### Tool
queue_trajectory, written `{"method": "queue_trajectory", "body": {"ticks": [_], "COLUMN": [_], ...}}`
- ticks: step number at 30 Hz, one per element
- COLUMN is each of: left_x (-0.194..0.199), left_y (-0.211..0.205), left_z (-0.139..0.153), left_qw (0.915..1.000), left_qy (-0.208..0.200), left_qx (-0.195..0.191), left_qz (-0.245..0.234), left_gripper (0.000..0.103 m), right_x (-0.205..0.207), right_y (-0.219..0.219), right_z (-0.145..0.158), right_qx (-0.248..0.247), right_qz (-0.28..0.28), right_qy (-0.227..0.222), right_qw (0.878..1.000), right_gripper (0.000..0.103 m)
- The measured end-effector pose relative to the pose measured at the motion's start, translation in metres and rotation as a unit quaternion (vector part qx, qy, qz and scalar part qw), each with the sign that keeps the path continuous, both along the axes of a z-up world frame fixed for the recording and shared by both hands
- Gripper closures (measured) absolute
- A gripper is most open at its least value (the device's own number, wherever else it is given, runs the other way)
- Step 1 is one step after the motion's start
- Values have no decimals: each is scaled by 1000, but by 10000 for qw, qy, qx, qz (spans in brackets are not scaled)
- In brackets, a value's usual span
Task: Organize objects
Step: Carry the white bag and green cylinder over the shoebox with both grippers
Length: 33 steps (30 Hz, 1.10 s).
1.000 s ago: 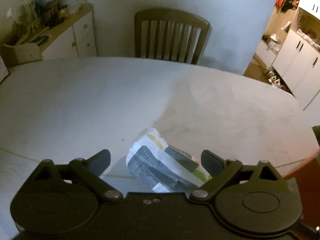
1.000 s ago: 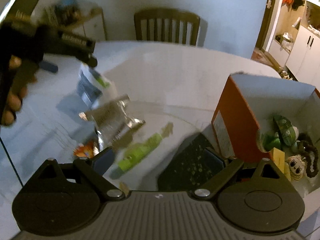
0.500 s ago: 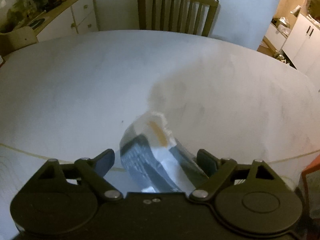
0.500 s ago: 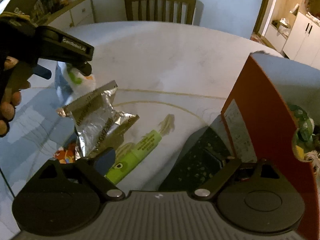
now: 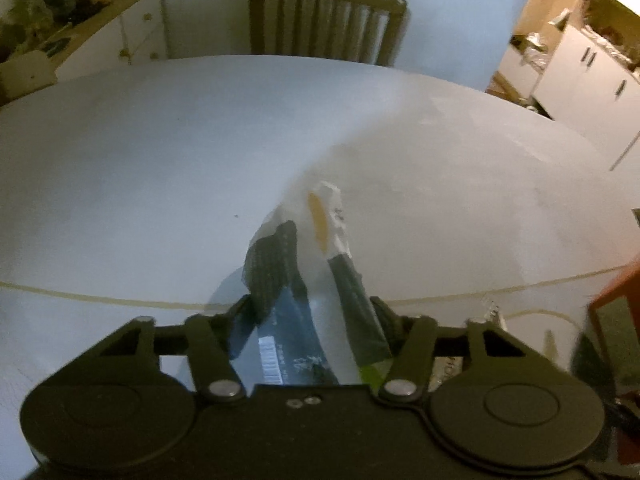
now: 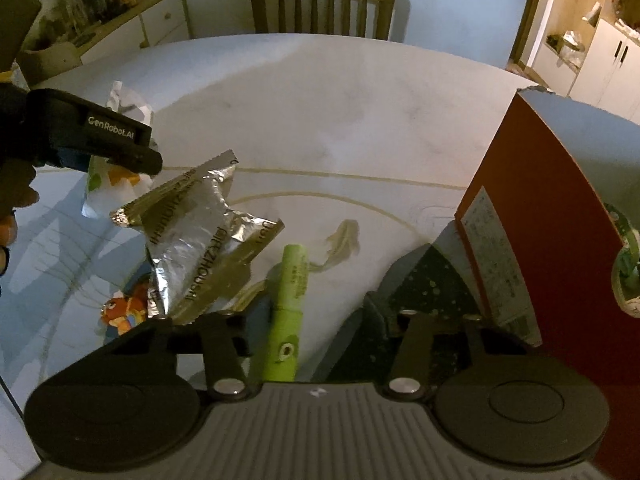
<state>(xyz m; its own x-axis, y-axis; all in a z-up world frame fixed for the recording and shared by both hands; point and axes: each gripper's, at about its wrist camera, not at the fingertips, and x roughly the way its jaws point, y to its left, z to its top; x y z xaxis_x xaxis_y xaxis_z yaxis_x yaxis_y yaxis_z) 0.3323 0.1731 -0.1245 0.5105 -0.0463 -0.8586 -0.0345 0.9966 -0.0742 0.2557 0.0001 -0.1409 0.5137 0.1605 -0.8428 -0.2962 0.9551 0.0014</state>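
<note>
box right edge | table far half open

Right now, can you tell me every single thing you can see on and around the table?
Table: one, white, round, under everything.
White packet: one, white and dark, pinched between the left tool's fingers.
Foil packet: one, silver, crumpled, on the table beside the green tube.
Green tube: one, bright green, lying between the right tool's fingers.
Cartoon wrapper: one, orange and blue, partly under the foil packet.
Box: one, red outside, at the right, holding small toys.
Chair: one, brown, behind the table.
Cabinet: one, white, cluttered top, back left.
Left tool: one, black; its jaws have just been closing onto the white packet.
Right tool: one, black and grey; its jaws have just been closing around the green tube.
Hand: one, holding the left tool.
</note>
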Motion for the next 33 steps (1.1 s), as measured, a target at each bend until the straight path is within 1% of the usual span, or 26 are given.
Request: {"method": "queue_trajectory", "body": {"ticks": [2,3,5,6,7,11,13,18,27,30,31,33], "left_x": [-3,-5,-10,-14,-18,-30,-36,-57,-83,-89,-92,-103], "left_y": [1,1,3,4,5,6,8,-4,-24,-33,-36,-46], "left_z": [0,-2,-3,-2,-2,3,7,28,63,73,76,85], "left_qw": [10000,9999,9999,9998,9998,9996,9992,9980,9944,9933,9925,9912], "left_qy": [-15,-22,-31,-48,-69,-125,-140,-341,-558,-543,-522,-526], "left_qx": [-82,-116,-152,-163,-165,-242,-372,-508,-745,-836,-931,-1002], "left_qz": [-34,-45,-62,-68,-66,-33,-8,-178,-498,-584,-594,-692], "left_gripper": [54,56,58,58,59,59,59,59,59,59,59,59], "right_x": [-1,-3,-4,-6,-7,-8,-12,-27,-50,-58,-60,-64], "right_y": [0,0,-1,-2,-3,-10,-14,-21,-35,-41,-42,-46], "right_z": [1,2,4,6,6,10,12,25,60,75,80,90], "right_qx": [8,10,-4,-7,-13,42,109,214,516,657,672,722], "right_qz": [17,25,22,17,9,-95,-118,-109,-114,-119,-115,-113], "right_qy": [-1,2,13,23,34,62,40,-75,-206,-273,-300,-345], "right_qw": [10000,10000,10000,10000,10000,9999,9999,9997,9984,9974,9972,9967], "right_gripper": [63,70,76,82,85,87,87,87,87,87,87,87]}}
